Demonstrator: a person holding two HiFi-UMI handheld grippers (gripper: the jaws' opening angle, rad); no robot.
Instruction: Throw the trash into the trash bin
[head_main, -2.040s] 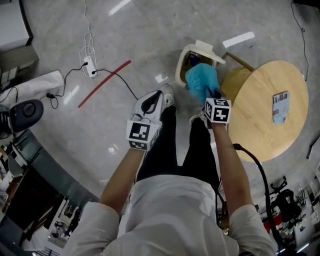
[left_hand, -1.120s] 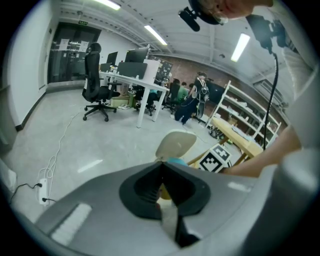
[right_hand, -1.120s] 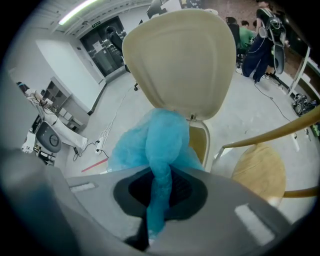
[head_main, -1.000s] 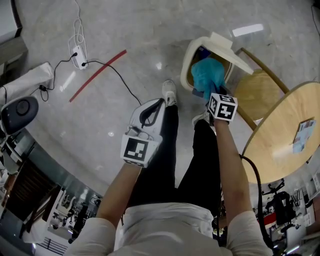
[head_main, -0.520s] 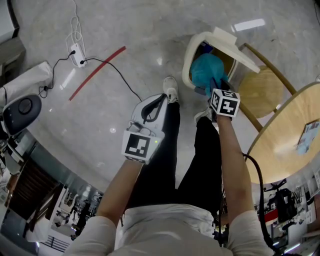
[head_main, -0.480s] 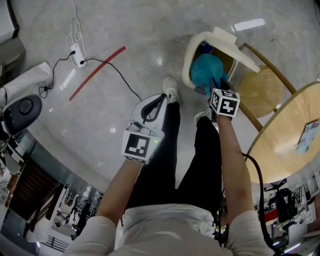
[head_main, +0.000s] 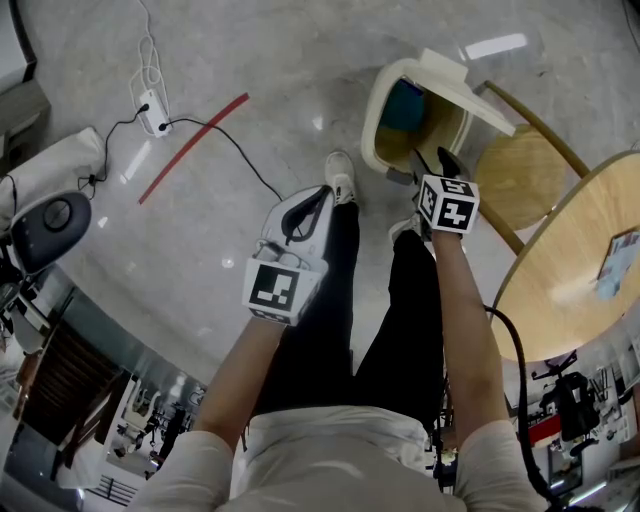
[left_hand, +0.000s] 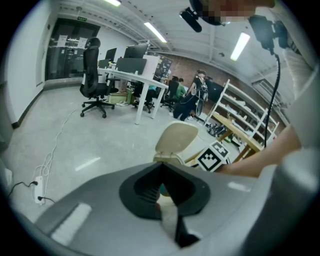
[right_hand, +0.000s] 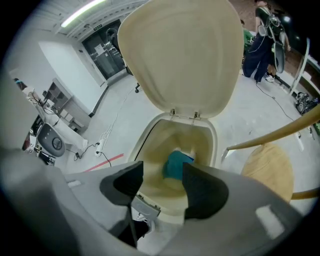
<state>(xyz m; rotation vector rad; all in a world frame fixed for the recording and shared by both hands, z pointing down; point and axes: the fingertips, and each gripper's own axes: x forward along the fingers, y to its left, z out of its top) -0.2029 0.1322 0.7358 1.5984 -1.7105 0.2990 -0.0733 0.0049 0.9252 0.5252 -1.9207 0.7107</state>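
The cream trash bin (head_main: 385, 135) stands on the floor with its lid (head_main: 455, 78) swung up. A crumpled blue piece of trash (head_main: 405, 103) lies inside it, also visible down in the bin (right_hand: 200, 140) as the blue trash (right_hand: 176, 165) in the right gripper view. My right gripper (head_main: 432, 163) hovers over the bin's near rim. Its jaws have just been opening and stand open with nothing between them (right_hand: 162, 174). My left gripper (head_main: 320, 195) hangs to the left of the bin over the person's leg, with its jaws meeting at the tips (left_hand: 161, 170) and nothing in them.
A round wooden table (head_main: 570, 290) with a small packet (head_main: 615, 262) is at the right, and a wooden stool (head_main: 520, 175) stands beside the bin. A power strip (head_main: 150, 108) with cables and a red strip (head_main: 195, 148) lie on the floor at the left. The person's shoes are just before the bin.
The blue trash has left my right gripper and dropped into the bin. The right jaws have gone from shut on it to open. The left gripper has stayed put.
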